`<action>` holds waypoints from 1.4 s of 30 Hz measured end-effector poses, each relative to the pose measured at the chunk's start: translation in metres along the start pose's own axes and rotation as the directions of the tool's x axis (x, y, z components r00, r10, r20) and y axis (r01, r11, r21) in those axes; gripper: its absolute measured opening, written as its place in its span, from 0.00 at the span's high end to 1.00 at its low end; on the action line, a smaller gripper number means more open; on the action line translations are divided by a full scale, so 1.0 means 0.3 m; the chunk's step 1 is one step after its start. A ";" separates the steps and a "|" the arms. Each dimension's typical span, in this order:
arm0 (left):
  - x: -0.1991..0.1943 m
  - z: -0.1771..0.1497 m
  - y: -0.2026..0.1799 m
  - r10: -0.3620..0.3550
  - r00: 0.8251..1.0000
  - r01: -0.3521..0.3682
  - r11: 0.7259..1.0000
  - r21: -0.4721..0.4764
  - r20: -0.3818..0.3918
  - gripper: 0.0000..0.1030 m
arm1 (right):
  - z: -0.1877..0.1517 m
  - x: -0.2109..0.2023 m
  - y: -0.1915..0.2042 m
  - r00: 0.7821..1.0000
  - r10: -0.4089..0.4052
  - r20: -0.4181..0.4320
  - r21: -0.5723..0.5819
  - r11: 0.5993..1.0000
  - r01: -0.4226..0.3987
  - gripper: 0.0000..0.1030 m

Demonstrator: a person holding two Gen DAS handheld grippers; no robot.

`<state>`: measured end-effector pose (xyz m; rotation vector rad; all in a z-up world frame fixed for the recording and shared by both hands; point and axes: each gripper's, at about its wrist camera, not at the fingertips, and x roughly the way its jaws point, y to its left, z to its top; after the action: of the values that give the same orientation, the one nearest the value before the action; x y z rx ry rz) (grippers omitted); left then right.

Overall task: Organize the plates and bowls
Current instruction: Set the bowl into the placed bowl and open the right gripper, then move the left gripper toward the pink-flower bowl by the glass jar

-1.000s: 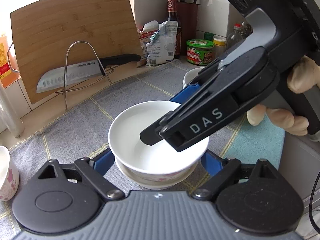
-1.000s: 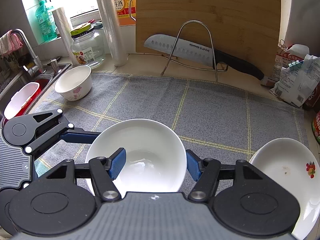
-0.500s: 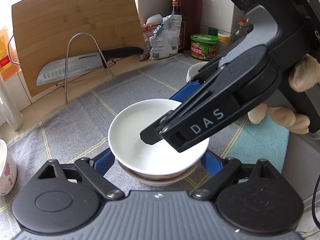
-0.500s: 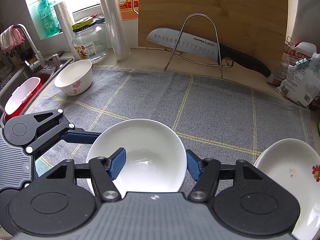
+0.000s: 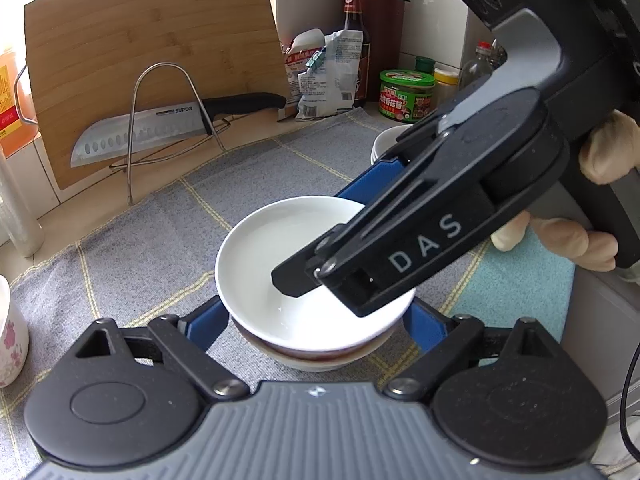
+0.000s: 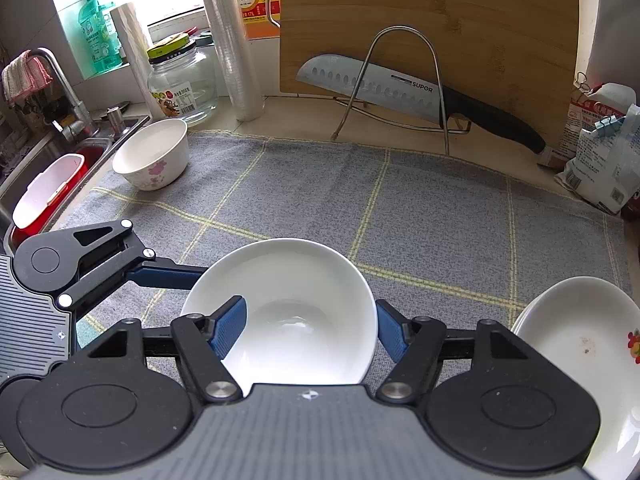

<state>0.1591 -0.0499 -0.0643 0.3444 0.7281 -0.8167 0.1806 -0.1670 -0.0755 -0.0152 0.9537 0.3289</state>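
A plain white bowl (image 5: 280, 248) (image 6: 304, 288) sits nested in a second bowl (image 5: 316, 356), whose patterned rim shows under it, on the grey checked cloth (image 6: 440, 208). My left gripper (image 5: 314, 320) straddles the stack low down with its jaws opening, and one blue finger (image 6: 168, 274) reaches the bowl's left side. My right gripper (image 6: 310, 330) (image 5: 316, 240) has one finger inside the white bowl and one outside its wall. Its jaws are opening, and a thin gap shows at the outer pad. A gloved hand (image 5: 560, 240) holds it.
A floral bowl (image 6: 154, 156) stands at the cloth's far left, near the sink (image 6: 52, 152). Stacked white plates (image 6: 580, 340) lie to the right. At the back, a knife (image 6: 372, 84) rests on a wire stand against a bamboo board (image 6: 440, 12). Jars and bags line the wall.
The right gripper's fingers have spread apart and its outer pad has come off the bowl's wall. The left fingers stand slightly wider. The white bowl stays nested where it was.
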 end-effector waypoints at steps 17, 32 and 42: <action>-0.288 -0.158 0.264 0.211 0.977 -0.206 0.965 -0.162 0.016 0.02 | 0.088 -0.011 0.245 0.993 -0.093 0.074 -0.144 0.984 0.103 0.00; -0.489 -0.239 0.417 0.474 0.879 -0.441 0.763 -0.472 -0.055 0.01 | 0.149 0.061 0.426 0.996 0.031 0.080 -0.316 0.949 -0.004 0.00; -0.452 -0.202 0.547 0.456 0.890 -0.429 0.812 -0.395 -0.030 0.01 | 0.141 0.099 0.449 0.995 -0.005 0.097 -0.237 0.971 0.028 0.00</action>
<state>0.1935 0.1621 -0.0106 0.1119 0.6935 -0.2226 0.1919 -0.0244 -0.0570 -0.2247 0.8146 0.4238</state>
